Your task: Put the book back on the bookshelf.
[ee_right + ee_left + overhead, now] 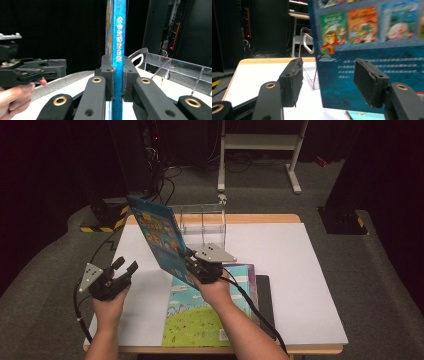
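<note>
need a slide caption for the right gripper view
Right gripper clamps the spine of a blue picture book, held upright before a clear acrylic rack.

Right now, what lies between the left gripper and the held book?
Nothing: in the high view only bare white sheet separates the left gripper from the book clamped in the right gripper; its jaws stand open and empty.

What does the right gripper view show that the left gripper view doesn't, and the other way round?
The right gripper view alone shows the blue book's spine with its printed characters, clamped between the right gripper jaws, plus the left gripper off to the side. The left gripper view alone shows the book's back cover with its small cover pictures, beyond the left gripper's open, empty jaws. Both show that blue book, the clear acrylic rack and the white table sheet.
</note>
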Action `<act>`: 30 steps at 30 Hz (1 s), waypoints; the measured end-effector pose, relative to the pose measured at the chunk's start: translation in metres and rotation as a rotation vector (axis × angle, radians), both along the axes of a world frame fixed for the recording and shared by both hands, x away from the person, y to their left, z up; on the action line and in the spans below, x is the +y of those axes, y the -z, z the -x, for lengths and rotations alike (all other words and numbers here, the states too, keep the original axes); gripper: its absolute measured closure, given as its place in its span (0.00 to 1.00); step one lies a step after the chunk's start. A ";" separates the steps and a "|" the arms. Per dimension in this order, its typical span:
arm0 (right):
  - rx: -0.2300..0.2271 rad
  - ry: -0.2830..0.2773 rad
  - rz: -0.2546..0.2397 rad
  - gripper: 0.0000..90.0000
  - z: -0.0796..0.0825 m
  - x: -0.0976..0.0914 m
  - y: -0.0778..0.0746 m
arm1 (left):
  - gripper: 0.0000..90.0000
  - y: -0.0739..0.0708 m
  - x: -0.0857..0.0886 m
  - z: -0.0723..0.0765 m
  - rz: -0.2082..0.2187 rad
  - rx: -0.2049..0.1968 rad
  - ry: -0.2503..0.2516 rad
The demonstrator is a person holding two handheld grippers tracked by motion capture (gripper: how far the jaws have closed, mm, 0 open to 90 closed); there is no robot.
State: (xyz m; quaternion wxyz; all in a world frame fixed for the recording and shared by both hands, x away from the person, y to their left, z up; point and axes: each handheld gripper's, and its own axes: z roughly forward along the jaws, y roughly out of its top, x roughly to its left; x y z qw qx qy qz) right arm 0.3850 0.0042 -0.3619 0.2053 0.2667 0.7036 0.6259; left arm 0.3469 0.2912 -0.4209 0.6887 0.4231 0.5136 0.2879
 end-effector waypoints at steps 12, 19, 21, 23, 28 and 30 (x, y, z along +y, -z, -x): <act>-0.024 0.031 0.027 0.92 0.008 0.004 0.010 | 0.38 -0.022 -0.031 0.009 0.004 0.009 0.167; -0.050 0.039 0.031 0.92 0.019 0.006 0.016 | 0.31 -0.043 -0.055 0.012 0.001 -0.014 0.232; -0.053 0.042 0.032 0.91 0.021 0.007 0.017 | 0.29 -0.051 -0.061 0.010 0.001 -0.013 0.255; -0.059 0.046 0.030 0.91 0.024 0.006 0.018 | 0.27 -0.059 -0.068 0.010 0.002 -0.018 0.278; -0.057 0.045 0.028 0.91 0.030 0.003 0.024 | 0.25 -0.068 -0.085 0.011 0.002 -0.026 0.315; -0.050 0.043 0.024 0.91 0.031 0.001 0.025 | 0.24 -0.069 -0.091 0.010 0.013 -0.010 0.320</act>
